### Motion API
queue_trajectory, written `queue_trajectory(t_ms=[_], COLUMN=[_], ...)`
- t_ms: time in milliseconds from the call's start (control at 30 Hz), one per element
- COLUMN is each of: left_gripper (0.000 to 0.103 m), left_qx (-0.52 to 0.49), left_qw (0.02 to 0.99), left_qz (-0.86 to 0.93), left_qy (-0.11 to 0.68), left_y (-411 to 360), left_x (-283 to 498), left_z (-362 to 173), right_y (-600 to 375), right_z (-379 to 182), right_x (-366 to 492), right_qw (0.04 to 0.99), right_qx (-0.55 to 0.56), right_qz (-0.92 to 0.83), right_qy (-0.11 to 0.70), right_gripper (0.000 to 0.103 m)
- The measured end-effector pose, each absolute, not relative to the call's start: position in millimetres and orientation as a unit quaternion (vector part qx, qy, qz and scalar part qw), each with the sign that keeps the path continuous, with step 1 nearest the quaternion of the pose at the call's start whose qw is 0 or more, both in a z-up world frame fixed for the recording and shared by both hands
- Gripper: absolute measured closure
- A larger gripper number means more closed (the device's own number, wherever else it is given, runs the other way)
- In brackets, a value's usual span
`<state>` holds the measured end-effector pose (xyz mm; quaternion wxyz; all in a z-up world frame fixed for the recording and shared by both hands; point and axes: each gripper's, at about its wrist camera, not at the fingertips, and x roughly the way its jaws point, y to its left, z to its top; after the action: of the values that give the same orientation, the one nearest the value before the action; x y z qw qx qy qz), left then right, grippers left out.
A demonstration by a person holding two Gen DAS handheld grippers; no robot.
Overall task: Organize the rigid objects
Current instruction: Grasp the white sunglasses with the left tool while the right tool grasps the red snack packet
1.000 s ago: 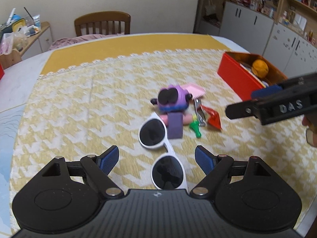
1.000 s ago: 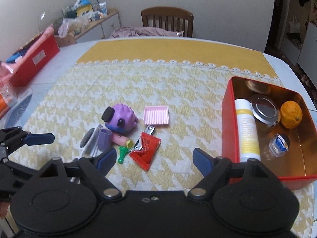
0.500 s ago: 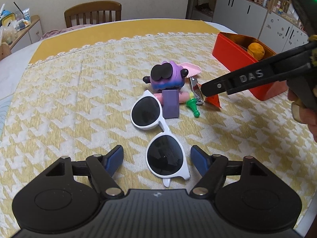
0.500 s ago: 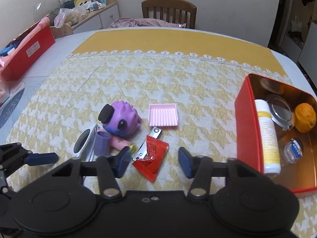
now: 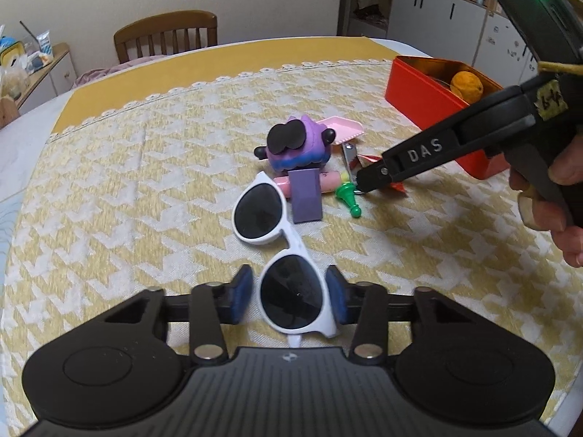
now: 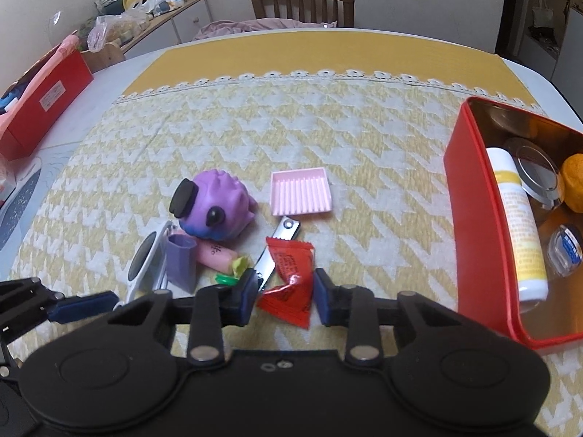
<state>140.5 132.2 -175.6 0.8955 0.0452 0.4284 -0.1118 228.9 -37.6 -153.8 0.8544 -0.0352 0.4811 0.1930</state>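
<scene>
White sunglasses (image 5: 280,240) with dark lenses lie on the yellow patterned cloth. My left gripper (image 5: 289,293) straddles their near lens. Its jaws are closing; the right pad meets the frame and a small gap shows at the left pad. My right gripper (image 6: 285,295) has a red snack packet (image 6: 289,276) between its closing pads, close to both, with no squeeze visible. A nail clipper (image 6: 277,251) ends beside its left pad. Clustered nearby are a purple toy (image 6: 215,207), a purple block (image 6: 180,262), a pink tube (image 6: 215,255), a green pawn (image 5: 348,200) and a pink ridged tray (image 6: 300,191).
A red tin (image 6: 470,218) at the right holds a white bottle (image 6: 517,225), an orange (image 6: 574,185), a round lid and a small jar. A red box (image 6: 43,102) sits at the table's left. A wooden chair (image 6: 302,0) stands behind the table, cabinets at the far right.
Both grippers' jaws have narrowed. The left has come in around the near lens of the sunglasses. The right has sunk toward the red packet, which now sits between its pads.
</scene>
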Motion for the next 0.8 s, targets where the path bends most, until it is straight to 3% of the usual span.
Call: queue_trajectory(t_ms=[300,733,767,800], left_gripper=[0.064,0.068,0.074,0.095], left_qx=[0.051,-0.026,-0.028,-0.031], left_qw=[0.895,0.898,0.9,0.9], left_qz=[-0.105,-0.065,-0.063,-0.061], left_qy=[0.431,0.435,0.431,0.43], left_y=[128.9,152.4,152.5,152.7], left_x=[142.4,150.3,150.9,151.8], left_z=[-174.7,-148.9,-145.6,-143.1], right_y=[-41.0,-71.3,-73.1,-75.2], right_z=[-150.9,-117.3,-113.8,-110.4], right_x=[225.6,197.8,195.2,193.1], right_qw=[0.86,0.87,0.872,0.873], right_qx=[-0.036,-0.027,-0.031,-0.032], right_qz=[0.185,0.196,0.198,0.2], right_qy=[0.475,0.452,0.448,0.444], right_gripper=[0.078,0.079,0.079,0.079])
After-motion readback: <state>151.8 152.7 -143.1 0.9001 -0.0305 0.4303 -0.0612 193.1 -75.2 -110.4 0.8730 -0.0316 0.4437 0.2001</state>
